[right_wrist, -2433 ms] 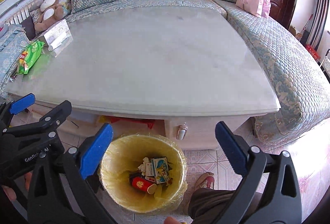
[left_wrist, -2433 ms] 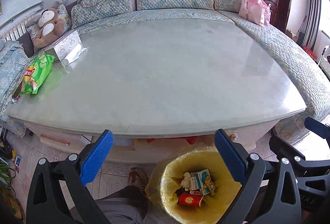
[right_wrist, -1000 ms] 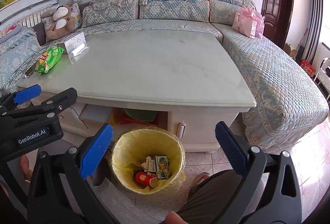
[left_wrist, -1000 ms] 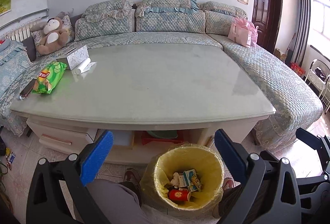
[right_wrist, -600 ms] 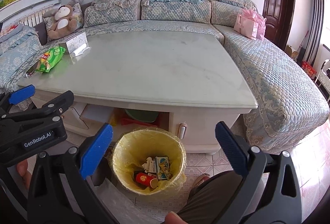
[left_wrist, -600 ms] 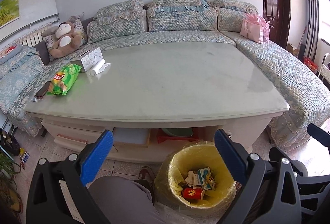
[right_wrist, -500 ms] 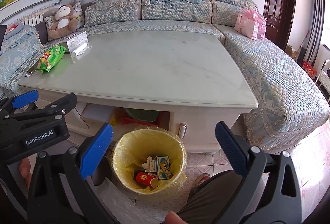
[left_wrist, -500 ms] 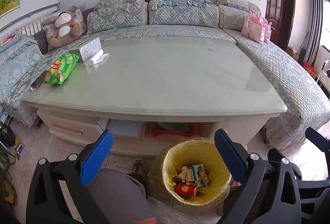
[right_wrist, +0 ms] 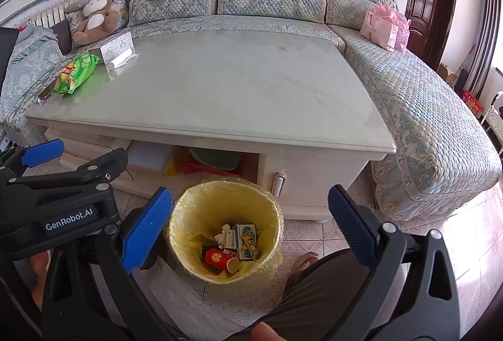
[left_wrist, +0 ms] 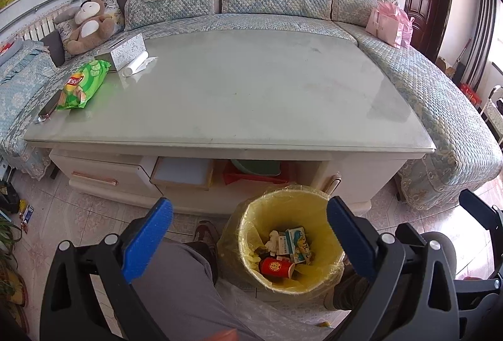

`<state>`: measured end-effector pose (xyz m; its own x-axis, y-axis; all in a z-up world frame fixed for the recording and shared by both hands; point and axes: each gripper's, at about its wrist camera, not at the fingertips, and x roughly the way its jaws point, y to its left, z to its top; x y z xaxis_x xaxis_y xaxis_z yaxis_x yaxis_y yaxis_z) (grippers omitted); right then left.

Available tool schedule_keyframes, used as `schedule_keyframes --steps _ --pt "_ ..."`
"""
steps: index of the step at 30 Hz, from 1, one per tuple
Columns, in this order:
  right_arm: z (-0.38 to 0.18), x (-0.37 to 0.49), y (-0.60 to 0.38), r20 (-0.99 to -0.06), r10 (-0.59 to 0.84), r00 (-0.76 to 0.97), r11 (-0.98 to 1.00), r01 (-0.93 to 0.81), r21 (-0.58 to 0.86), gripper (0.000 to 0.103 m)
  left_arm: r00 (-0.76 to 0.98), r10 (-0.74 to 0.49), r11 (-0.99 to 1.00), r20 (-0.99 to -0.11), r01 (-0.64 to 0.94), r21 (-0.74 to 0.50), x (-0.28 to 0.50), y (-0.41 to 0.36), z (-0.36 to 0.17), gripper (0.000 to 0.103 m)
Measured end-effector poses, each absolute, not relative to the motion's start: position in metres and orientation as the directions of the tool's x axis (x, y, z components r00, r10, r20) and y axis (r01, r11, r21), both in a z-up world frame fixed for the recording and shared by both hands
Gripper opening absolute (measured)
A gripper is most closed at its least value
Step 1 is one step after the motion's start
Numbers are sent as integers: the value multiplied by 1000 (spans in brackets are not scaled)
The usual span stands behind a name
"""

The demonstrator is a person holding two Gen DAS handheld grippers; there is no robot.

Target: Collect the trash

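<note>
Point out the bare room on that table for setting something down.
The table is bare from the tissue box and chip bag rightward to the sofa-side edge. Only its far left corner is crowded, with a phone beside the bag.

On the desk [left_wrist: 251, 96] there are four things: one green snack bag [left_wrist: 83, 85], one tissue box [left_wrist: 127, 51], one white roll [left_wrist: 135, 66] and one phone [left_wrist: 49, 107]. One bin [left_wrist: 251, 215] with a yellow liner stands on the floor; inside it there is one red cup [left_wrist: 276, 267] and at least two small cartons [left_wrist: 297, 243]. One plush toy [left_wrist: 89, 25] and one pink bag [left_wrist: 388, 25] are on the sofa [left_wrist: 440, 96]. Two grippers are visible, the left gripper [left_wrist: 250, 237] and the right gripper [right_wrist: 250, 237].
</note>
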<state>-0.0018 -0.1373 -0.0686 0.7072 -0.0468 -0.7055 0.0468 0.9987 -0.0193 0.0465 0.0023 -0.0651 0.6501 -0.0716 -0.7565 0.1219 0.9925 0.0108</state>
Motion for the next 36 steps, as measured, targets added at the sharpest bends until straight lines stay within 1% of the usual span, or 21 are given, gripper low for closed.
schedule_keyframes --steps 27,32,33,35,36 --pt "-71 -3 -137 -706 -39 707 999 45 -10 97 651 -81 990 -755 139 13 46 2 -65 96" --pt "-72 -3 -136 -704 -37 709 999 44 -9 97 673 -80 988 -735 151 31 45 0 -62 96" --pt "-73 -3 -136 -704 -38 709 999 44 -9 97 675 -90 987 -732 157 24 45 0 -60 96" --pt "-73 -3 -134 -704 -33 709 999 38 -8 97 668 -158 981 -727 191 -38 46 1 -57 96" --pt "-73 -3 -133 -703 -34 710 999 38 -10 97 667 -162 981 -727 188 -46 46 1 -56 96"
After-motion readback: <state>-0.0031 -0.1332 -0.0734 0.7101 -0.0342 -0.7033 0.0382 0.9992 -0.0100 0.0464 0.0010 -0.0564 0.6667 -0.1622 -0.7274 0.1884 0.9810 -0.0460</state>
